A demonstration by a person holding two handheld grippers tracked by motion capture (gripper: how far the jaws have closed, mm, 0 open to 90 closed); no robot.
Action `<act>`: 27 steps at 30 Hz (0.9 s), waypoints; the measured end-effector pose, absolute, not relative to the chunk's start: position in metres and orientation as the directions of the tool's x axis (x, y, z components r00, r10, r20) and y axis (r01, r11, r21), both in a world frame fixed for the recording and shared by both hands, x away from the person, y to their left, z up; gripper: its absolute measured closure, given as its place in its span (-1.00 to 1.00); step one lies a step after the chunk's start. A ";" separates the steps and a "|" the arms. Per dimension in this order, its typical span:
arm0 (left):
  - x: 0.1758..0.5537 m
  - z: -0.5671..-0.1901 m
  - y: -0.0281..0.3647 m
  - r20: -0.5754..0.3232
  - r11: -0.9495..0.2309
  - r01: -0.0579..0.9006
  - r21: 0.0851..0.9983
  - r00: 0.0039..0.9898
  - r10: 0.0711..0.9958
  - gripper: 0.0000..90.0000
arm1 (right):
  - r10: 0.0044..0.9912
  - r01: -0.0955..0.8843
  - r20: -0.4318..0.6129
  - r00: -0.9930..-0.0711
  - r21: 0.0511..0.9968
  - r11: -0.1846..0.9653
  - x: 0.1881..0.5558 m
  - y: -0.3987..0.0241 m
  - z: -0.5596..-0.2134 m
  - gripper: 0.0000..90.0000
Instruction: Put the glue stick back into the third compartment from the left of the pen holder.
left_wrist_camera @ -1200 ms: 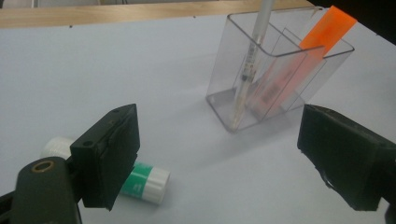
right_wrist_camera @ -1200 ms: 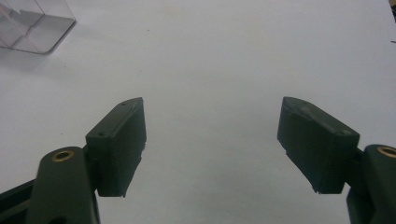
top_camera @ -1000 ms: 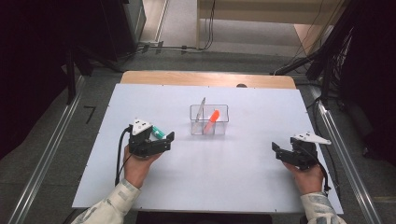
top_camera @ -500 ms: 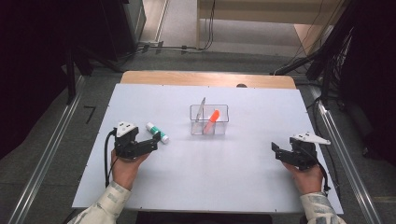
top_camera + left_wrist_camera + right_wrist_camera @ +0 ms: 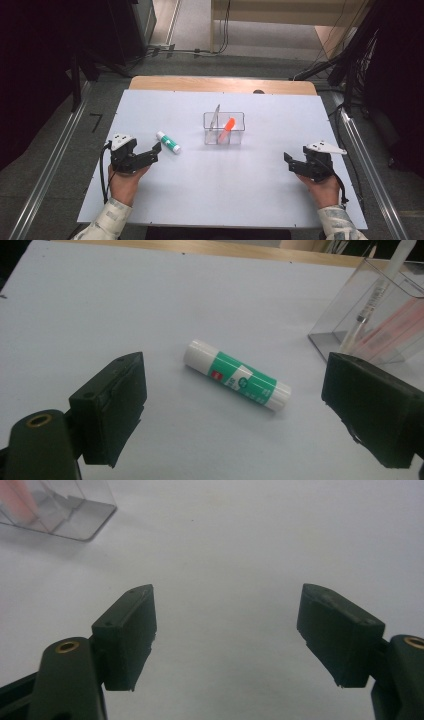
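A green and white glue stick (image 5: 168, 142) (image 5: 236, 375) lies flat on the white table, left of centre. My left gripper (image 5: 150, 153) (image 5: 240, 415) is open just short of it, with the stick ahead of its wide jaws and untouched. A clear plastic organiser box (image 5: 224, 128) (image 5: 370, 315) stands mid-table, holding a white pen (image 5: 215, 117) and an orange marker (image 5: 227, 125). My right gripper (image 5: 291, 162) (image 5: 227, 635) rests open at the right side of the table with nothing between its jaws.
The white table board (image 5: 260, 200) lies on a wooden table whose far edge (image 5: 220, 84) shows. Metal rails (image 5: 45, 175) run along both sides. A corner of the clear box (image 5: 55, 510) appears in the right gripper view.
My left gripper has let go of the glue stick and pulled back toward the left front. The stick now lies alone on the table. The right gripper has stayed still.
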State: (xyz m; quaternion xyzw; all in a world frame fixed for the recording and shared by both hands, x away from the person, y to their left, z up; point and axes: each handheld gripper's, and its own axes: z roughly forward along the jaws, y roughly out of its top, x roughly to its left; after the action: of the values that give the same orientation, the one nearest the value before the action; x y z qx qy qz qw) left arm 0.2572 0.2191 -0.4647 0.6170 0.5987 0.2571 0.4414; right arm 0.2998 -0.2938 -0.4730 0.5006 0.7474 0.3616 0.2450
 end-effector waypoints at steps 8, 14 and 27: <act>0.258 -0.467 0.224 -0.212 0.117 0.510 0.852 0.132 0.968 -0.74 | 0.910 0.548 0.029 -0.413 0.806 0.223 0.301 -0.282 -0.469 -0.50; 0.257 -0.468 0.230 -0.223 0.134 0.508 0.851 0.117 0.968 -0.76 | 0.891 0.531 0.011 -0.454 0.806 0.261 0.301 -0.265 -0.470 -0.50; 0.257 -0.470 0.238 -0.220 0.150 0.514 0.845 0.078 0.972 -0.76 | 0.847 0.518 0.033 -0.530 0.804 0.293 0.308 -0.225 -0.469 -0.50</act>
State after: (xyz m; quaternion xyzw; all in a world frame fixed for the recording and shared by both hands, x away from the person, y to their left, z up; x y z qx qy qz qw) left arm 0.2569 0.2380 -0.4702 0.5950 0.6244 0.2666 0.4301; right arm 0.3078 -0.2249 -0.4694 0.4393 0.7773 0.4009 0.2053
